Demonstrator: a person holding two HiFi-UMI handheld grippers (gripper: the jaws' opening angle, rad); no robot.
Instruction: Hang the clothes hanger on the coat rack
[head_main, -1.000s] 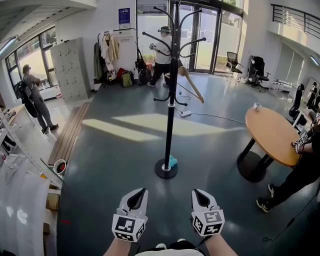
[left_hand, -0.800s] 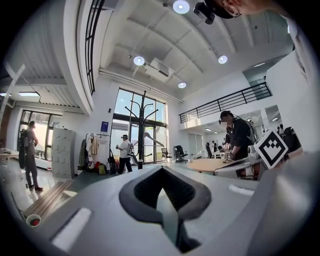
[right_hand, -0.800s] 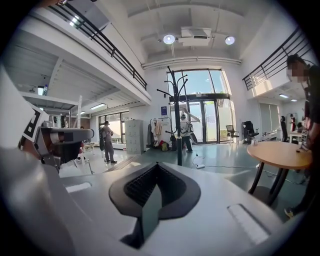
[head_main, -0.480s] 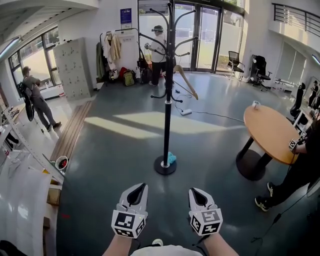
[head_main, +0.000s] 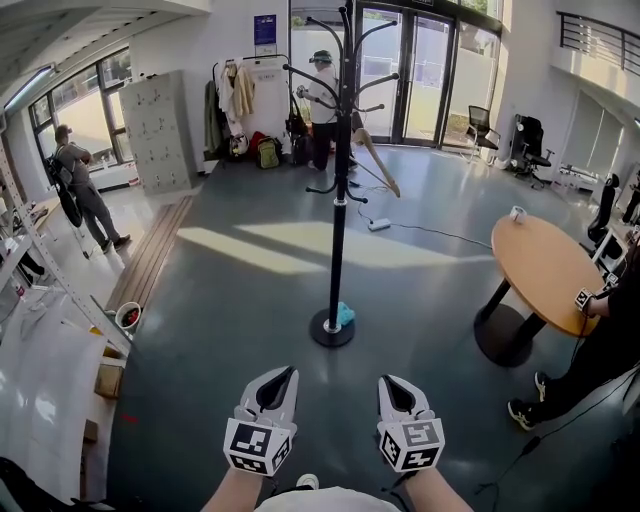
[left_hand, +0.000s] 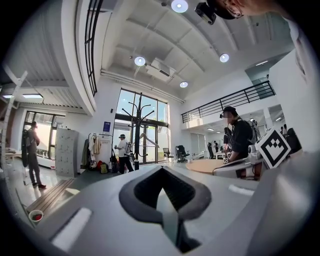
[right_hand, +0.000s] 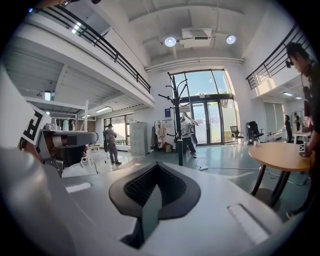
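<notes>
The pale wooden clothes hanger (head_main: 378, 160) hangs tilted from an arm of the tall black metal coat rack (head_main: 338, 215), which stands on the grey floor (head_main: 230, 300). Well short of the rack, the left gripper (head_main: 275, 388) and right gripper (head_main: 397, 392) each have their jaws pressed together on nothing. A round wooden table (head_main: 545, 270) stands to the right.

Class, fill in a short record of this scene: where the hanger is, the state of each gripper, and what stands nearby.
Coat rack: black, upright on the floor, ahead of both grippers
Clothes hanger: wooden, hanging tilted on the rack's right side
Left gripper: jaws shut, empty
Right gripper: jaws shut, empty
Nearby: round wooden table to the right of the rack
</notes>
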